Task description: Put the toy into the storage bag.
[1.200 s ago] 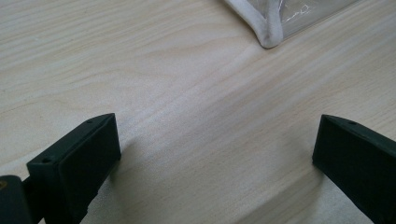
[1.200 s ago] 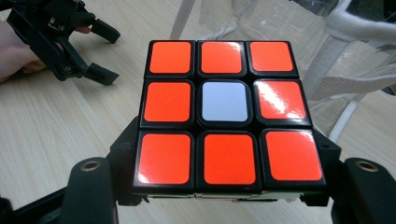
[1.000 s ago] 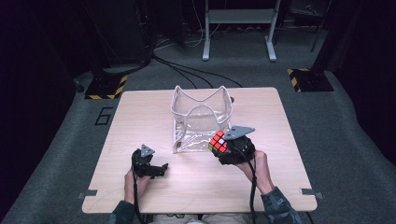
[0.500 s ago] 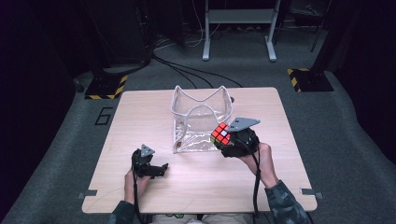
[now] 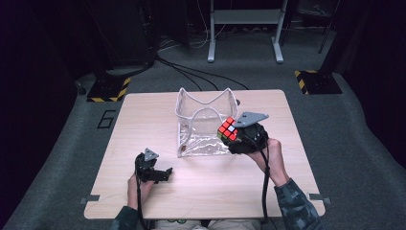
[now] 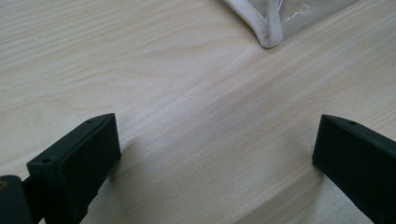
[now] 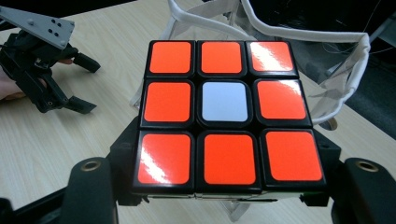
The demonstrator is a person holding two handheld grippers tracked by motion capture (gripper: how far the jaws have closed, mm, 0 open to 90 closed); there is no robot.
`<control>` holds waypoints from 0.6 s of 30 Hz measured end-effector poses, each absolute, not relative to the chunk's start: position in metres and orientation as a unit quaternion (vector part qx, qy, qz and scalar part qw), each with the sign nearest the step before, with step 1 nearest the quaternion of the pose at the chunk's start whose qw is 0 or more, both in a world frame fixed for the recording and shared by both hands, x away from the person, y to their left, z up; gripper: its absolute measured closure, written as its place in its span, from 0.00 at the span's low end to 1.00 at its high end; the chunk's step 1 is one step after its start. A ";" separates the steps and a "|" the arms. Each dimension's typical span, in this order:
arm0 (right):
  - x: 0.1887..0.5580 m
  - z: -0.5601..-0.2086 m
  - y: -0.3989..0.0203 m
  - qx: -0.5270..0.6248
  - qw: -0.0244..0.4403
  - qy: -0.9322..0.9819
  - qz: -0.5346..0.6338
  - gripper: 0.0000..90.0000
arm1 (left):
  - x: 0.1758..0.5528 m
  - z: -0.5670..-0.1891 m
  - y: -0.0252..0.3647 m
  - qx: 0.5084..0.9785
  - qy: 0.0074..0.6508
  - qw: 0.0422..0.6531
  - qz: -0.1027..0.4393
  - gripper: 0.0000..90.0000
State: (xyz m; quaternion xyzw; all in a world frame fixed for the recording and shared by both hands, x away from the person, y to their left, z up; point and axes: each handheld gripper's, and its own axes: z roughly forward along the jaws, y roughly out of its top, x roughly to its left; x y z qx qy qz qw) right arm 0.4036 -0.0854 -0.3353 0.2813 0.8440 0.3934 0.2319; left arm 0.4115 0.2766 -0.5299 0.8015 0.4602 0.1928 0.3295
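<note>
I am working at a pale wooden tabletop (image 5: 201,191); everything in hand is sitting toward its middle and near edge.

The clear plastic bag (image 5: 203,125), trimmed in white, is standing upright at the centre with its mouth gaping upward. In the left gripper view one bottom corner of the bag (image 6: 271,35) is lying on the wood just ahead of the jaws, apart from them.

The puzzle cube (image 5: 228,130) is hanging clear of the tabletop, beside the bag's right wall and near the height of its rim, not yet over the opening. In the right gripper view the cube (image 7: 224,112) is showing an orange-red face with a white centre square.

My right gripper (image 5: 231,136) is clamping that cube by its sides. My left gripper (image 5: 165,173) is resting low on the tabletop in front of the bag's left corner, jaws standing wide with nothing between them.

Judgement: I am in the carrying step, bringing the cube toward the bag. The next move is calling for travel over the rim, a short descent inside, then release. The floppy rim could catch the cube; the idle gripper may need to steady it.
</note>
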 end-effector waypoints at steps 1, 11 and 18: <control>0.404 -0.334 -0.085 0.284 0.231 0.843 0.394 0.37 | 0.412 -0.530 0.277 0.801 0.460 0.331 0.192 0.01; 0.413 -0.317 -0.083 0.279 0.245 0.839 0.397 0.37 | 0.412 -0.530 0.276 0.801 0.461 0.330 0.192 0.01; 0.420 -0.310 -0.081 0.279 0.250 0.839 0.395 0.37 | 0.412 -0.530 0.276 0.801 0.461 0.331 0.191 0.01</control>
